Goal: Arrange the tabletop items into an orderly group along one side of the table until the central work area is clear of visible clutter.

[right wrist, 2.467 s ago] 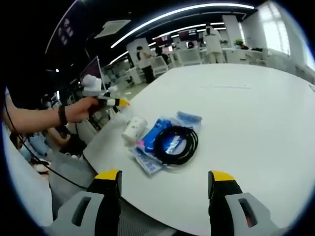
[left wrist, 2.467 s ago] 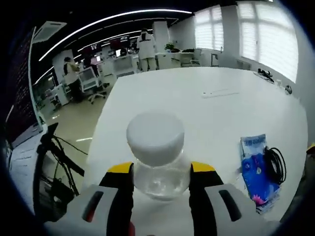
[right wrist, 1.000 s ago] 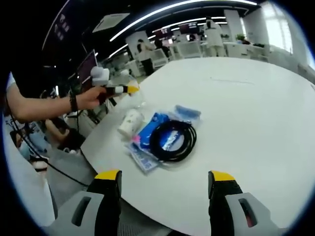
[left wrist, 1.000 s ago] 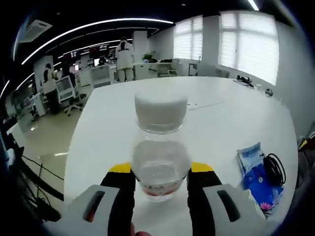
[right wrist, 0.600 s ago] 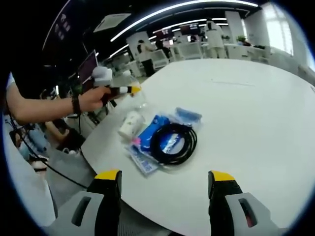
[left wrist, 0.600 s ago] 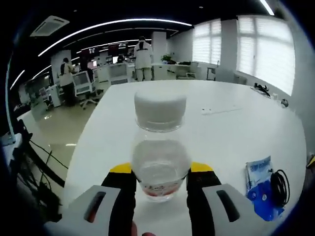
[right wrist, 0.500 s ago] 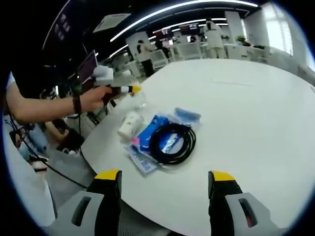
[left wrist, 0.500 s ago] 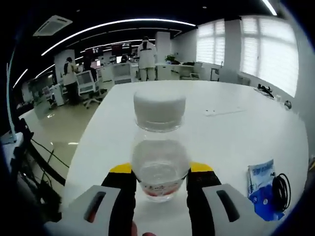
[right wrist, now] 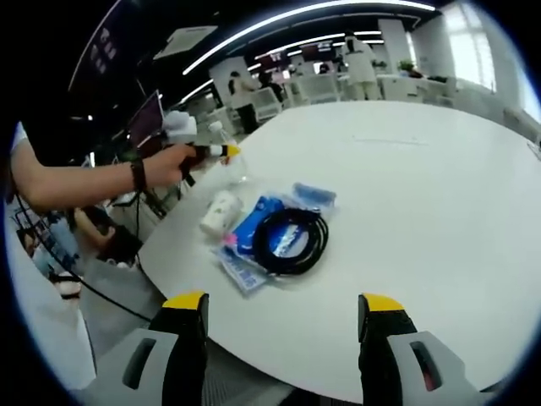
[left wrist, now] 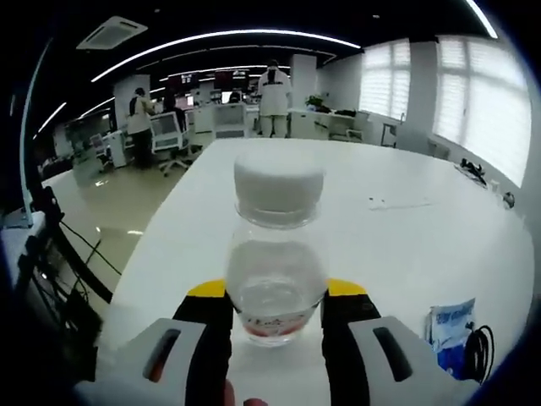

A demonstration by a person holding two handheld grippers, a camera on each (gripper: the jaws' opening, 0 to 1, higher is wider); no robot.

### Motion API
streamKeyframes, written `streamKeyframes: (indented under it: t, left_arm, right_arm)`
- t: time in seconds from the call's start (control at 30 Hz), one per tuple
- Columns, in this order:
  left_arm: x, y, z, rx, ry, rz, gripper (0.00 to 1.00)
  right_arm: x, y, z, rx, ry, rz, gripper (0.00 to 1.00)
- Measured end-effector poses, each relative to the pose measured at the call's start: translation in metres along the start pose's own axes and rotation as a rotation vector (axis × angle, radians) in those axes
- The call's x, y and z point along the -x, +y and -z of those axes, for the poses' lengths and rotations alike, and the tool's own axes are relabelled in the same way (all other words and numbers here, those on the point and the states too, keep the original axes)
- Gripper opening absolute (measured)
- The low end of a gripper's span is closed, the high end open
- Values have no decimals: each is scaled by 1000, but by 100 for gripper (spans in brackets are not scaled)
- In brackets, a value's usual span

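- The clear bottle, white-capped and upright, sits clenched between the yellow-tipped jaws of the left gripper; in the left gripper view it appears held just above the white table, though whether its base touches the surface is hidden by the jaws.
- In the right gripper view the same left gripper, in the person's hand, holds the bottle near the table's edge, just beyond the other clutter.
- That clutter lies close together near the same edge: a white paper cup on its side, touching the blue packets, with a coiled black cable resting on top of them.
- The right gripper hangs released and empty, jaws wide apart, well short of the pile.
- Step in hand, as I judge it: placing the bottle along the side of the table beside the group.
- The next move probably calls for lowering the bottle upright onto the table near the cup, then letting go without tipping it, since its tall shape could topple.
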State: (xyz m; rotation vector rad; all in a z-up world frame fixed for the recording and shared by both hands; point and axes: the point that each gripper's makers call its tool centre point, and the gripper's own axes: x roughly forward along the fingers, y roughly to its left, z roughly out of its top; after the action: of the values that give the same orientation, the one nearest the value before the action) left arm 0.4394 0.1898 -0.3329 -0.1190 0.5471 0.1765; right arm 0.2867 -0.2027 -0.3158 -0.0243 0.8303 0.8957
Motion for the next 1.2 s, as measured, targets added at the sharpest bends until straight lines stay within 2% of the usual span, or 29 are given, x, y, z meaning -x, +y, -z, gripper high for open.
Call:
streamKeyframes:
  t: [0.07,0.17,0.23,0.3,0.33,0.43,0.57,0.7,0.73,0.9,0.97,1.2]
  left_arm:
    - [3,-3,1,37,6,18,42]
    - [9,-4,4,31,19,29,44]
    - [15,-5,1,32,19,40,46]
    - [19,-2,7,41,24,37,47]
    - [25,-9,9,46,27,41,47]
    - [28,-2,9,73,30,40,47]
    - [54,-6,21,76,33,32,47]
    - [71,1,31,92,33,21,47]
    - [71,2,29,89,34,23,47]
    - [94,1,46,121,50,15,47]
    - [106,-6,55,128,61,18,48]
    - [127,-18,82,176,88,33,48]
  right_arm:
    - [1,0,1,-5,-4,1,73]
    - [1,0,2,-5,-5,0,73]
    - [1,1,1,-7,-8,-2,73]
    - [0,1,0,-13,-17,-5,73]
    - [0,1,-1,-12,-18,-7,73]
    - [-2,1,-1,-7,-20,-11,73]
    - [-2,4,-1,-13,-30,-18,73]
    - [-2,8,0,-8,-32,-32,73]
    - [-3,8,1,-7,-32,-34,73]
    - [-5,9,3,0,-31,-49,73]
    - [-5,9,4,1,-34,-55,73]
    - [-4,9,2,5,-50,-61,73]
